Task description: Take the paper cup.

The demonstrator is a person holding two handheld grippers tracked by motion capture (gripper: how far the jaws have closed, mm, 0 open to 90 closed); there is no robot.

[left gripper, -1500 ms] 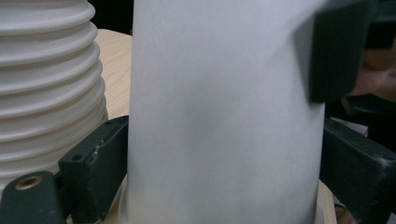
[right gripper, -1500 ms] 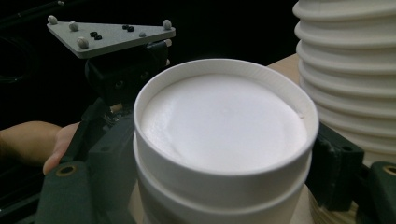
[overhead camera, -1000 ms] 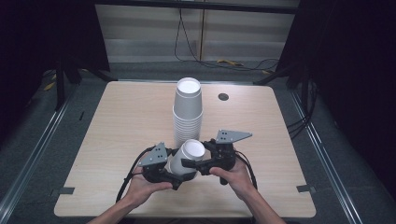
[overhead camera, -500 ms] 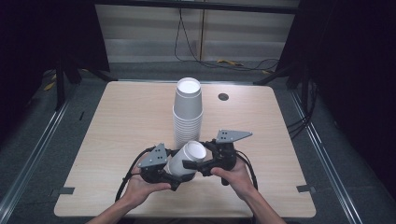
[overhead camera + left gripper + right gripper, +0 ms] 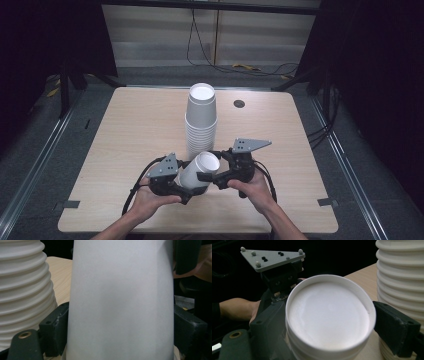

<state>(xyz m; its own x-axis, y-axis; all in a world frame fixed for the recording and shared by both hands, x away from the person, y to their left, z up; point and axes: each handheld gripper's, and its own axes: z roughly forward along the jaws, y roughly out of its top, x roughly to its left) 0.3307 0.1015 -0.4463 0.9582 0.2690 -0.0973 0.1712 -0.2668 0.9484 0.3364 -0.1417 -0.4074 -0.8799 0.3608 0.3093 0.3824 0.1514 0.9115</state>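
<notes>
Near the table's [image 5: 125, 130] front edge, both grippers pinch one white paper cup [image 5: 199, 170]: left gripper [image 5: 181, 186] clamps its body, right gripper [image 5: 212, 176] its rim, likely separating nested cups beside the tall white cup stack [image 5: 201, 120].

Cup stack [image 5: 201, 120] stands mid-table, just behind both grippers; blocks any straight push forward. Held cup [image 5: 199, 171] fills the gap between left gripper [image 5: 176, 184] and right gripper [image 5: 216, 176], no passage there. Open tabletop [image 5: 130, 130] left of the stack and right of it, wide lanes both sides. Small dark disc [image 5: 239, 104] far right of the stack, flat, no obstacle. Near edge clear beside each hand.
</notes>
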